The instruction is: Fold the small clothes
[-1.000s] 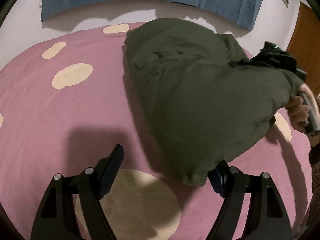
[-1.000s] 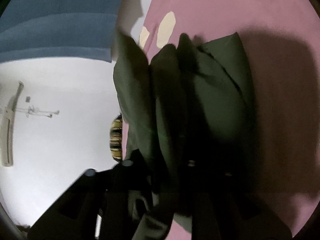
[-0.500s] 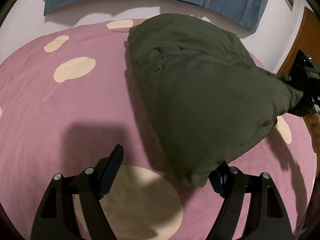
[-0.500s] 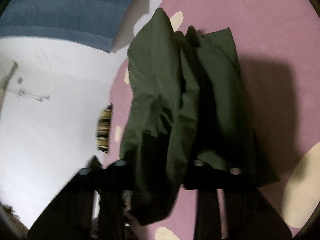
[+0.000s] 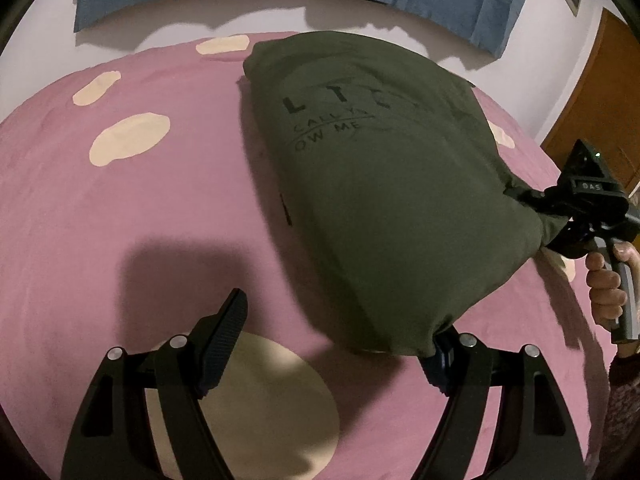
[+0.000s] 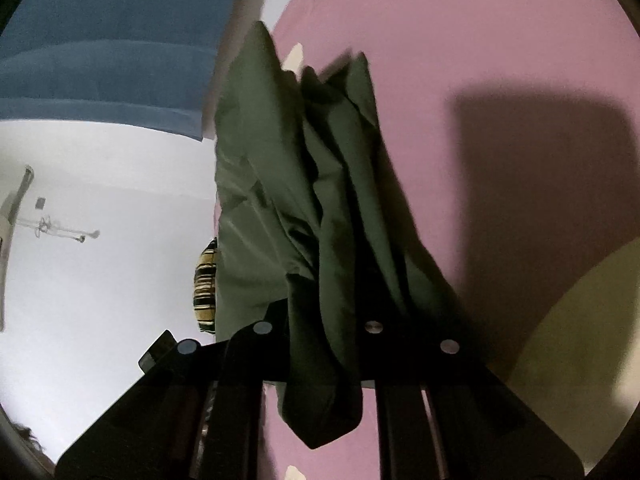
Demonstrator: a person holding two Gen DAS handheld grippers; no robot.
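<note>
An olive-green T-shirt [image 5: 392, 200] with dark printed lettering on its upturned face lies partly folded across a pink bedspread [image 5: 140, 208] with cream spots. Its edge toward three o'clock is bunched and lifted off the bed, while the twelve o'clock end rests flat.

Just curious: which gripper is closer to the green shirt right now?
Right. The right gripper is clamped on a bunched edge of the shirt, lifting it. The left gripper stands open below the shirt's near corner, which drapes over one finger; the pads don't pinch it.
</note>
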